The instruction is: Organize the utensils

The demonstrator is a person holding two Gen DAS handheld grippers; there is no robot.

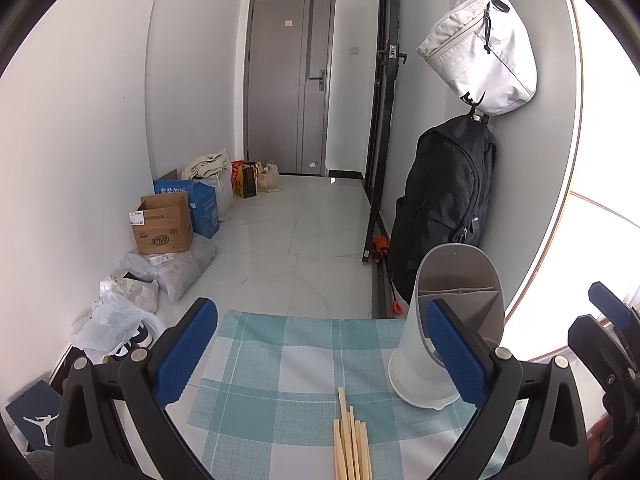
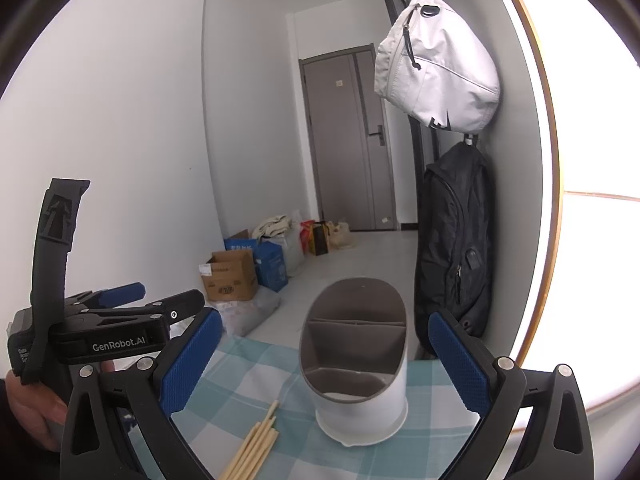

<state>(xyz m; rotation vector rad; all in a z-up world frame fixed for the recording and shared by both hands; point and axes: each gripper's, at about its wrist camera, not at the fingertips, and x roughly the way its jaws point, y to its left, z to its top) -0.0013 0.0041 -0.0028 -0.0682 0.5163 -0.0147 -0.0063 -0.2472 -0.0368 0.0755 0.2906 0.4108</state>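
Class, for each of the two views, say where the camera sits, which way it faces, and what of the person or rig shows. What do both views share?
Left wrist: on the left gripper, facing across the cloth toward the door; right gripper at the right edge.
Right wrist: on the right gripper, facing the holder; left gripper and hand at left.
Shared: chopsticks, holder, cloth, door, hanging bags.

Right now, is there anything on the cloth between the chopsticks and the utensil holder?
No. In the right wrist view, only bare checked tablecloth lies between the chopsticks and the utensil holder; they stand apart. The left wrist view shows the same gap.
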